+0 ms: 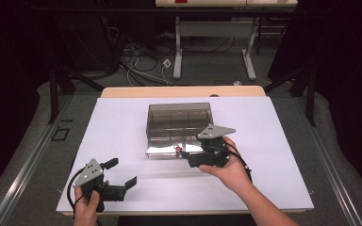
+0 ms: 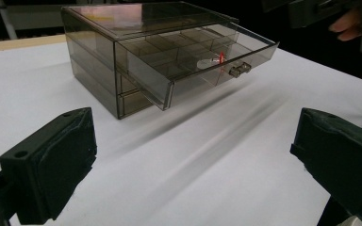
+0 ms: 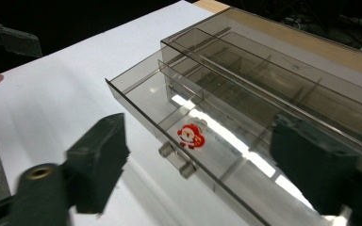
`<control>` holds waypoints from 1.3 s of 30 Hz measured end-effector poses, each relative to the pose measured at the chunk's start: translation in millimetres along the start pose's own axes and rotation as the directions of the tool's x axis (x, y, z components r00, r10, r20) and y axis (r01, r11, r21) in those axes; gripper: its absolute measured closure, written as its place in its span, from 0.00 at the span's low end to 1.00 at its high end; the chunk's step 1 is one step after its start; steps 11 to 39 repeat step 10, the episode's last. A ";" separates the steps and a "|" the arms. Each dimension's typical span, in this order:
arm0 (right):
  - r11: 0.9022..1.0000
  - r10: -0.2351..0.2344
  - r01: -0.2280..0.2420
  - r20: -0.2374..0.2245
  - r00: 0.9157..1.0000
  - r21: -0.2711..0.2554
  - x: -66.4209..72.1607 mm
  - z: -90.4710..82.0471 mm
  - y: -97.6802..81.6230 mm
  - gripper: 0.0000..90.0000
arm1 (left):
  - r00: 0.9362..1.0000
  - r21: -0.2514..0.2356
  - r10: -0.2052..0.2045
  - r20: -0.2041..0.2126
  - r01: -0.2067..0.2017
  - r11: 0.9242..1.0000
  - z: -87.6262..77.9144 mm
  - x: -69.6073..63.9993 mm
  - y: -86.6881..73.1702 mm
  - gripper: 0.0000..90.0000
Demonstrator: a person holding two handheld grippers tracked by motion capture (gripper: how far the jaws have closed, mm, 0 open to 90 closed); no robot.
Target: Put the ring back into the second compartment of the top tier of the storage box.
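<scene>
The left gripper (image 1: 122,173) is resting at the near left corner of the white table (image 1: 273,141), its jaws standing wide apart with nothing between them, pointing toward the box. The right gripper (image 1: 185,157) is hovering at the front of the smoky clear drawer box (image 1: 179,115), jaws spread apart too, straddling the drawer's edge without clamping it. The box is sitting mid-table, its long axis running left to right. Its top drawer (image 3: 169,113) is sticking out toward the person, small handle (image 3: 175,157) facing them. A red-and-white Santa figure (image 3: 191,135) is lying inside, just behind the handle.
</scene>
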State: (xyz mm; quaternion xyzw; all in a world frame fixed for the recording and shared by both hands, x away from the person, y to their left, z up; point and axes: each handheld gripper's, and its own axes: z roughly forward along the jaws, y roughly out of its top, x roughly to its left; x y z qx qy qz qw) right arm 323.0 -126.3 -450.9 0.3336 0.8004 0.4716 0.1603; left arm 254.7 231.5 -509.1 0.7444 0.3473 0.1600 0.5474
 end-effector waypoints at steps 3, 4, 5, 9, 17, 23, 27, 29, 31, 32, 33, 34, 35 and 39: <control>1.000 -0.004 0.004 0.012 1.000 -0.025 -3.6 -11.0 -8.0 0.16 | 1.000 -0.001 -0.001 -0.001 0.001 1.000 0.0 0.1 -0.1 0.00; 0.999 0.009 -0.008 0.015 1.000 -0.035 -4.6 -14.3 -11.3 0.16 | 1.000 -0.005 -0.002 -0.003 0.002 1.000 0.5 0.2 -0.4 0.00; 0.999 0.010 -0.010 0.018 1.000 -0.038 -6.2 -17.9 -14.6 0.14 | 1.000 -0.004 -0.004 -0.004 0.004 1.000 0.7 0.2 -0.5 0.00; 0.997 0.017 -0.012 0.061 0.998 -0.070 -10.5 -30.6 -28.8 0.04 | 1.000 -0.004 -0.003 -0.002 0.003 1.000 1.9 -0.9 -0.2 0.00; 0.997 0.025 -0.021 0.060 0.998 -0.076 -11.8 -33.9 -32.1 0.02 | 1.000 -0.004 0.001 -0.002 -0.001 1.000 2.7 -1.0 -0.1 0.00; 0.997 0.025 -0.021 0.060 0.998 -0.076 -11.8 -33.9 -32.1 0.02 | 1.000 -0.004 0.001 -0.002 -0.001 1.000 2.7 -1.0 -0.1 0.00; 0.997 0.025 -0.021 0.060 0.998 -0.076 -11.8 -33.9 -32.1 0.02 | 1.000 -0.004 0.001 -0.002 -0.001 1.000 2.7 -1.0 -0.1 0.00; 0.997 0.025 -0.021 0.060 0.998 -0.076 -11.8 -33.9 -32.1 0.02 | 1.000 -0.004 0.001 -0.002 -0.001 1.000 2.7 -1.0 -0.1 0.00; 0.997 0.025 -0.021 0.060 0.998 -0.076 -11.8 -33.9 -32.1 0.02 | 1.000 -0.004 0.001 -0.002 -0.001 1.000 2.7 -1.0 -0.1 0.00; 0.997 0.025 -0.021 0.060 0.998 -0.076 -11.8 -33.9 -32.1 0.02 | 1.000 -0.004 0.001 -0.002 -0.001 1.000 2.7 -1.0 -0.1 0.00; 0.997 0.025 -0.021 0.060 0.998 -0.076 -11.8 -33.9 -32.1 0.02 | 1.000 -0.004 0.001 -0.002 -0.001 1.000 2.7 -1.0 -0.1 0.00; 0.997 0.025 -0.021 0.060 0.998 -0.076 -11.8 -33.9 -32.1 0.02 | 1.000 -0.004 0.001 -0.002 -0.001 1.000 2.7 -1.0 -0.1 0.00; 0.997 0.025 -0.021 0.060 0.998 -0.076 -11.8 -33.9 -32.1 0.02 | 1.000 -0.004 0.001 -0.002 -0.001 1.000 2.7 -1.0 -0.1 0.00; 0.997 0.025 -0.021 0.060 0.998 -0.076 -11.8 -33.9 -32.1 0.02 | 1.000 -0.004 0.001 -0.002 -0.001 1.000 2.7 -1.0 -0.1 0.00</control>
